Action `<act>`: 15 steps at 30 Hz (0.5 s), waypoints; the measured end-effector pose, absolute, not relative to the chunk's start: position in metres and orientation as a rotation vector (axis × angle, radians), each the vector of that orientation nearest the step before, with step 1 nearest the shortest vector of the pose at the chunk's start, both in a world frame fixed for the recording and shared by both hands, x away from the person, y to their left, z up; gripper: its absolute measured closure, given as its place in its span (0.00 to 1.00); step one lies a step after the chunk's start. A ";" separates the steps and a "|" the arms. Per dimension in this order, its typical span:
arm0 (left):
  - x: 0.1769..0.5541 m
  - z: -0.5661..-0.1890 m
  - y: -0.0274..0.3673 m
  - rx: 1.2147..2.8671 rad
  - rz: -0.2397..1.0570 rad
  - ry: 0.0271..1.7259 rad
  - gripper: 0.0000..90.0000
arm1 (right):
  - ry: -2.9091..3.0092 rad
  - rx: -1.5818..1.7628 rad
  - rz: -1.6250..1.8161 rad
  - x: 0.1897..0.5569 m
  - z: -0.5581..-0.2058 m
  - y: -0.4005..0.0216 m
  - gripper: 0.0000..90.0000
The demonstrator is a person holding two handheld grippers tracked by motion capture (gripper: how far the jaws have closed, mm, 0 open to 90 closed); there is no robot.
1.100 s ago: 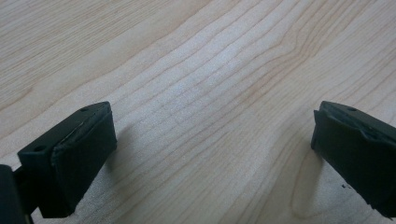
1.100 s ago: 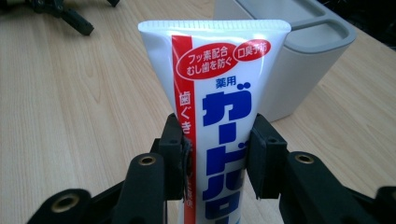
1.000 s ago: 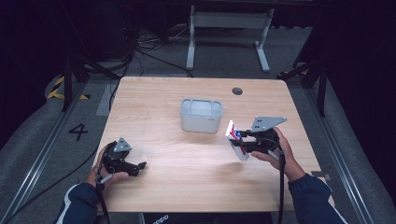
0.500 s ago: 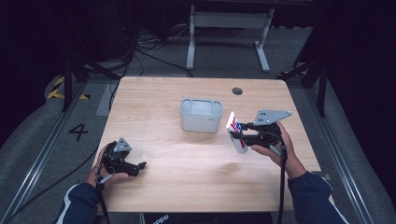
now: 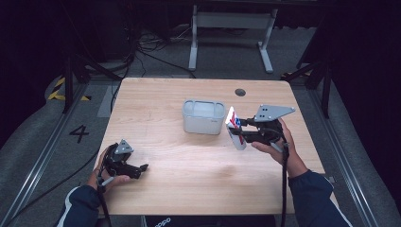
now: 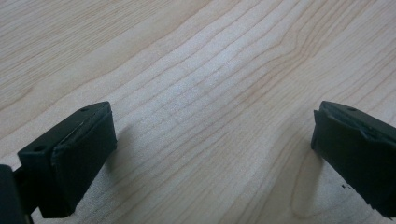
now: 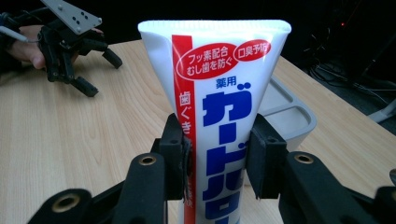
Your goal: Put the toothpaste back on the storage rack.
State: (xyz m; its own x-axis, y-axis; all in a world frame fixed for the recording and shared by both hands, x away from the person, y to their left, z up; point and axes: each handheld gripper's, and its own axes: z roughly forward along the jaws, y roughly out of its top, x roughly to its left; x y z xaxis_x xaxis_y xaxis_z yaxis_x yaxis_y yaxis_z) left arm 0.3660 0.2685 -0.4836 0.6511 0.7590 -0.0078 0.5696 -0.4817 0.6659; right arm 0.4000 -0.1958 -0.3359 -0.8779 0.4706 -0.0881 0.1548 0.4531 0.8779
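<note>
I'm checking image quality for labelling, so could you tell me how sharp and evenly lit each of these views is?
High view: table well lit, surroundings nearly black, toothpaste tube small and soft. Right gripper view: tube's print is sharp, the grey bin behind is slightly soft. Left gripper view: wood grain is clear, with soft shadows beside the open jaws.

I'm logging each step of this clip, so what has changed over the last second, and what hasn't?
The right gripper, shut on the toothpaste tube, has lifted the tube a little and carried it slightly toward the grey bin. Nothing was taken hold of or let go. The left gripper kept its place near the table's front left, jaws open with nothing between them, and the bin has not moved.
</note>
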 end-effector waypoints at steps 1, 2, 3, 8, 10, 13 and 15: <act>0.366 -0.484 0.268 2.223 0.382 1.027 0.01 | 2.386 0.530 1.398 0.401 -0.334 -0.195 0.71; 0.366 -0.484 0.269 2.223 0.381 1.026 0.01 | 2.382 0.531 1.406 0.402 -0.333 -0.193 0.71; 0.366 -0.484 0.268 2.223 0.381 1.027 0.01 | 2.377 0.530 1.415 0.403 -0.331 -0.192 0.71; 0.366 -0.484 0.269 2.224 0.381 1.026 0.01 | 2.366 0.518 1.436 0.405 -0.325 -0.188 0.71; 0.366 -0.484 0.269 2.224 0.381 1.026 0.01 | 2.362 0.514 1.437 0.406 -0.324 -0.186 0.71; 0.366 -0.484 0.269 2.224 0.381 1.026 0.01 | 2.358 0.510 1.443 0.408 -0.321 -0.183 0.71; 0.366 -0.484 0.269 2.224 0.381 1.026 0.01 | 2.353 0.507 1.448 0.409 -0.320 -0.181 0.71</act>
